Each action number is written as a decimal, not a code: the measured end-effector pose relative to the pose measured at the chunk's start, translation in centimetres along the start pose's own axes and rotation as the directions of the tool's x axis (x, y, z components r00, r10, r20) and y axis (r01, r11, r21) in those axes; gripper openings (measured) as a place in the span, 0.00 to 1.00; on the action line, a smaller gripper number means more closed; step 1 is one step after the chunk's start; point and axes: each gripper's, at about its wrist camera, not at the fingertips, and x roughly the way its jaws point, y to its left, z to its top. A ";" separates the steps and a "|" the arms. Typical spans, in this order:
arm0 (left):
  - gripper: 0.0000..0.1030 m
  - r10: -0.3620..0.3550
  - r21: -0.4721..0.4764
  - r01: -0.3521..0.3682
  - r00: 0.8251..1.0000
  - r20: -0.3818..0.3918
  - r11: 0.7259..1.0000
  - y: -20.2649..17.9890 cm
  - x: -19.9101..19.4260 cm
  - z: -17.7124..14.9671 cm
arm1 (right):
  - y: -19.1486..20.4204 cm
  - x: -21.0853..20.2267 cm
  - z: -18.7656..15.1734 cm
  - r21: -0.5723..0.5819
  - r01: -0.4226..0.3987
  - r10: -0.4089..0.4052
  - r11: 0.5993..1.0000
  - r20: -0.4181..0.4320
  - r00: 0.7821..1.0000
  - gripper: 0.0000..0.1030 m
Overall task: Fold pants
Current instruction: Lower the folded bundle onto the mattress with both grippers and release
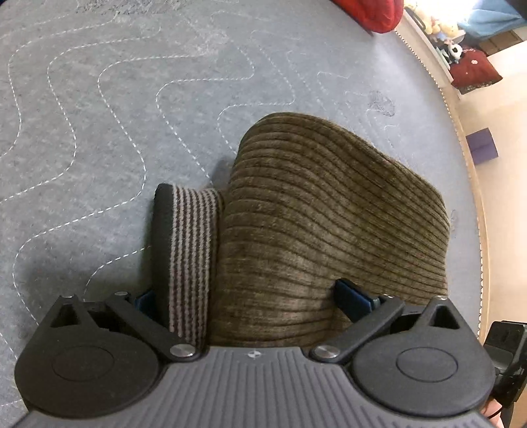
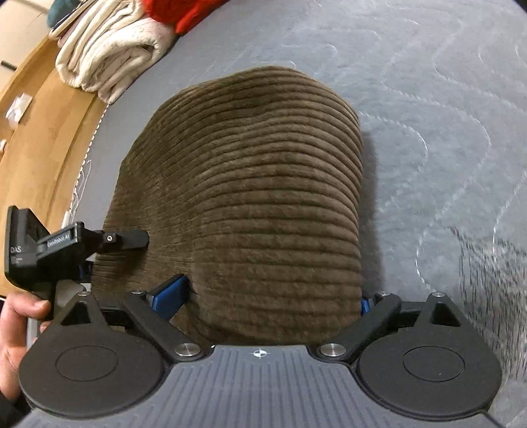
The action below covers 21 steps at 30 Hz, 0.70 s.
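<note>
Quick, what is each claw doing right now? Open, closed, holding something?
Left claw: closed on the brown corduroy pants.
Right claw: closed on the same pants, lifted off the grey mattress.

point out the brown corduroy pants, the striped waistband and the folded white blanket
brown corduroy pants [image 2: 243,184]: right wrist view, middle of the ribbed fabric.
striped waistband [image 1: 192,260]: left wrist view, middle of the striped band.
folded white blanket [image 2: 112,49]: right wrist view, its top fold.

Grey quilted mattress [image 1: 115,98], stitched in pale wavy lines, edged with light piping at the right. Lying on it: brown corduroy pants [image 2: 243,184], bunched near the front (whether lifted clear at the near end cannot be told). At the far left edge, folded cream blanket [image 2: 108,49] and something red [image 2: 194,13] beside it.
</note>
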 end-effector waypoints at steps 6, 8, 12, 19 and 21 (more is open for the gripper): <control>0.76 0.073 0.071 -0.075 0.997 0.028 0.995 -2.4 -1.3 -0.3 | 0.8 -0.9 -0.2 -0.053 0.013 -0.010 0.998 0.070 0.997 0.61; 0.65 0.094 0.085 -0.098 0.994 0.051 0.992 -3.5 -2.2 -0.2 | 1.1 -1.8 0.0 -0.066 -0.013 0.019 0.998 0.090 0.996 0.48; 0.53 0.074 0.130 -0.092 0.988 0.136 0.987 -7.4 -4.0 0.7 | 2.2 -4.3 0.7 -0.121 0.006 0.018 0.993 0.193 0.981 0.43; 0.53 -0.065 0.204 0.013 0.966 0.250 0.979 -15.6 -5.0 3.5 | 0.9 -10.8 5.1 -0.147 0.063 -0.002 0.987 0.382 0.924 0.42; 0.53 -0.121 0.207 0.068 0.958 0.258 0.976 -17.3 -4.6 4.5 | 0.5 -12.8 7.0 -0.172 0.088 -0.011 0.981 0.407 0.913 0.42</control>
